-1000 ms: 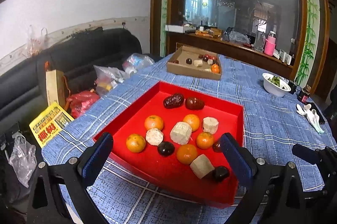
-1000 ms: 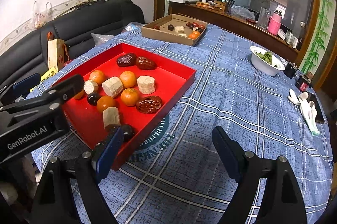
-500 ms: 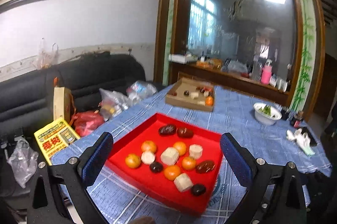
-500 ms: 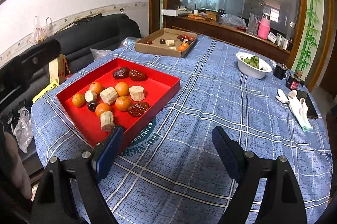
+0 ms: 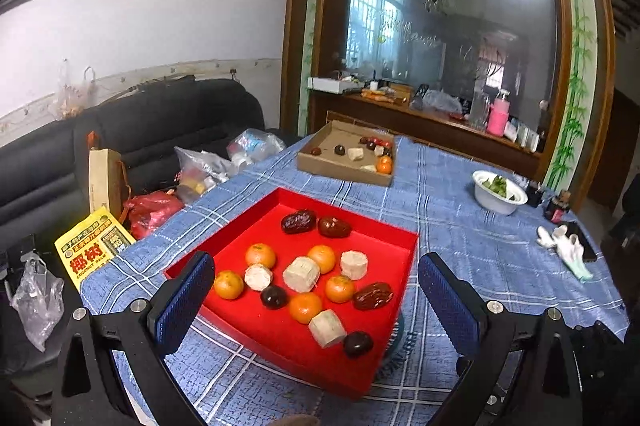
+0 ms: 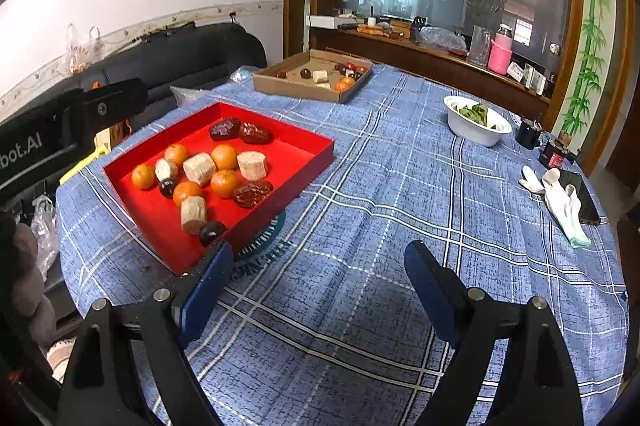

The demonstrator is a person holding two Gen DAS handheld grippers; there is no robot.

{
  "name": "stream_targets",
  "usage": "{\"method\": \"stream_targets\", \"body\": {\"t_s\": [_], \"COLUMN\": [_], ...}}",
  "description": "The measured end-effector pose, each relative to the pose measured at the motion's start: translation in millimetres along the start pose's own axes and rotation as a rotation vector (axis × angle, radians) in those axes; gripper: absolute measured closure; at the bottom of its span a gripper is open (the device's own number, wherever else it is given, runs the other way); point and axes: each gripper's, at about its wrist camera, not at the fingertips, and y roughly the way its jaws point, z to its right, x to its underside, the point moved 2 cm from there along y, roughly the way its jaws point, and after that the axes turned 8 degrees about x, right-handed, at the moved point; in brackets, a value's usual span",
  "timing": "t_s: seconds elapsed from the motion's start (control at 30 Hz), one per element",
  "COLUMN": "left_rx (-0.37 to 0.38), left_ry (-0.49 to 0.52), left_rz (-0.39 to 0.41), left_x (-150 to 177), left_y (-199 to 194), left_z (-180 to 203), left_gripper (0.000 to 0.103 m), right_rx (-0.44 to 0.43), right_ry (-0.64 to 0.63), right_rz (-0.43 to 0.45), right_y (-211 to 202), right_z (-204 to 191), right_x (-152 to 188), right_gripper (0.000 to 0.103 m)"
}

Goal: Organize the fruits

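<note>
while both claws hang apart and empty above the near edge of the table, little sorting looks done: at left the red tray (image 5: 394, 232) carries mixed oranges (image 5: 260, 255), dark dates (image 5: 298, 221), pale root chunks (image 5: 301, 274) and small dark fruits (image 5: 273, 296), the left gripper (image 5: 316, 300) wide before it; farther back the cardboard box (image 6: 280, 87) holds a few pieces; rightward, the right gripper (image 6: 318, 292) gapes over bare blue tablecloth (image 6: 400, 185).
</note>
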Motion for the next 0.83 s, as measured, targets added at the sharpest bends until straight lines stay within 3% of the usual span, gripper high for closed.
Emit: {"method": "stream_targets", "body": {"t_s": [0.43,0.83], "left_rx": [-0.054,-0.039], "left_ry": [0.023,0.004], "left_rz": [-0.104,-0.169], "left_x": [14,18], "left_y": [30,48], "left_z": [-8,-19], "left_gripper": [0.001,0.001], "right_rx": [0.002,-0.054], "right_ry": [-0.073,-0.05], "right_rz": [-0.065,-0.116], "right_y": [23,36], "right_z": [-22,-31], "right_x": [-3,-8], "right_gripper": [0.016,0.016]}}
